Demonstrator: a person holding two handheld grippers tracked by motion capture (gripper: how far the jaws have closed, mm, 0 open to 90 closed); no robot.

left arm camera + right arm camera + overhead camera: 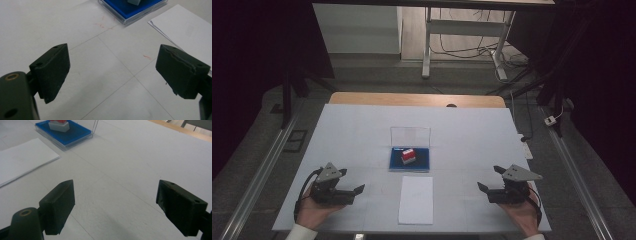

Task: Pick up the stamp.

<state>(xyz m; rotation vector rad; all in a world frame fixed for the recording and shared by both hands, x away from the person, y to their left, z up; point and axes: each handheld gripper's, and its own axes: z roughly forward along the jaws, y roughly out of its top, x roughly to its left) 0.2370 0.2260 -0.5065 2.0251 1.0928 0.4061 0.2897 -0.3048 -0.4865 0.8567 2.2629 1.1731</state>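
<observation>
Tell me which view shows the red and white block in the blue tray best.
The high view: the red and white block shows whole there, sitting in the blue tray, though small. The right gripper view cuts off its top at the picture's edge. The left gripper view catches just a grey sliver of its base.

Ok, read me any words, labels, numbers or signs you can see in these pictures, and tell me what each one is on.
No readable text anywhere.
White paper sheet: looks blank.
Red and white block in the blue tray: no lettering can be made out; too small to tell.
Table: faint red scribbles, marks rather than letters.
</observation>
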